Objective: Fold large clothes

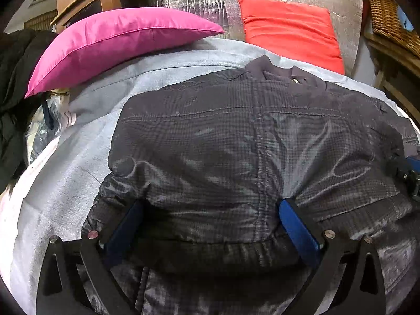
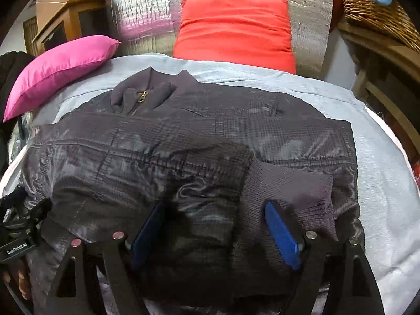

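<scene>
Sleeves lie folded over the dark jacket (image 2: 168, 157) on the bed (image 2: 380, 210) (halving remains, I judge); left tongs (image 1: 210, 223) and right tongs (image 2: 215, 225) gape wide, empty.

Jacket (image 1: 236, 144) hem behind both grippers' frames.

Dark checked jacket (image 2: 162, 152) spread front-up across grey sheet (image 2: 378, 157), collar and brass zip pull (image 2: 141, 97) toward far edge. One sleeve folded over the body, its ribbed cuff (image 2: 288, 186) lying near right side. Right gripper (image 2: 215, 220) poised low over sleeve, blue fingers (image 2: 281, 233) spread wide, fabric between them; contact with cloth not clear. Pink pillow (image 2: 60, 71) at left, red pillow (image 2: 236, 31) against silver foil wall (image 2: 147, 13). Left gripper (image 2: 18, 225) at left edge. Wicker basket (image 2: 378, 8) upper right.
</scene>
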